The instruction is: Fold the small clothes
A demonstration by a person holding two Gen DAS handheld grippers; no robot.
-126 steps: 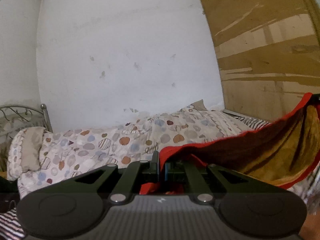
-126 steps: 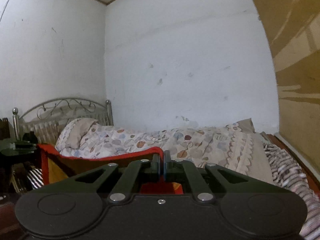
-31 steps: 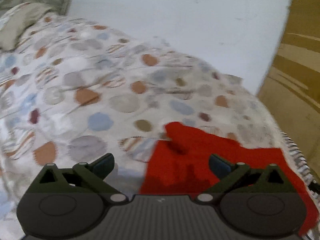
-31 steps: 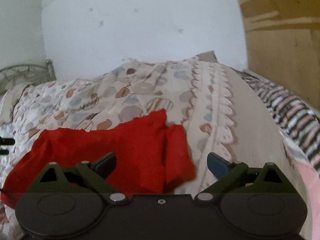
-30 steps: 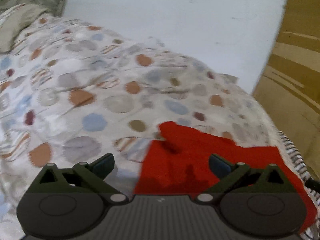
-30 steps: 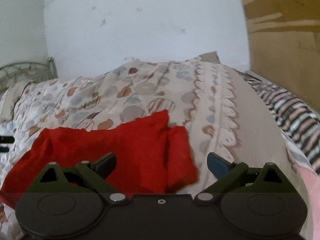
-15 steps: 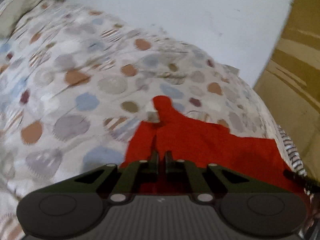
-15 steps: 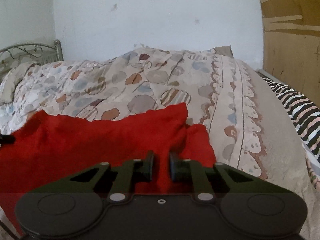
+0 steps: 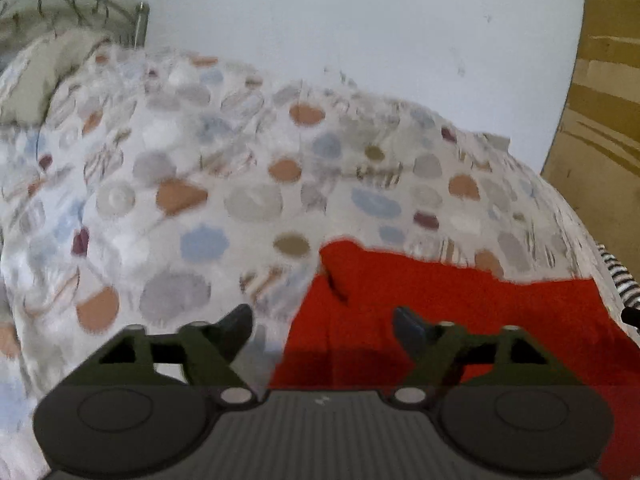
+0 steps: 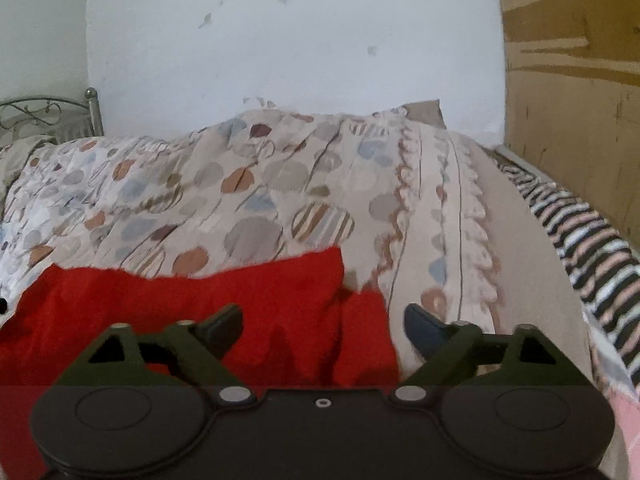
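Note:
A red garment (image 9: 460, 304) lies flat on the spotted quilt (image 9: 240, 184). In the left wrist view its left edge runs between my fingers. My left gripper (image 9: 322, 326) hovers over that edge, its jaws opening, pads clear of the cloth. In the right wrist view the red garment (image 10: 200, 304) spreads to the left, its right end folded into a narrow flap. My right gripper (image 10: 322, 326) sits over that right end, jaws opening, nothing pinched between them.
The quilt (image 10: 280, 184) covers a bed with a metal headboard (image 9: 72, 4) and a pillow (image 9: 36, 80) at the far left. A striped sheet (image 10: 580, 232) shows on the right, beside a brown wooden panel (image 10: 572, 80). A white wall stands behind the bed.
Both grippers stood open a second ago, shut on the red garment's edges half a second ago, and now stand open again. The garment lies flatter on the quilt.

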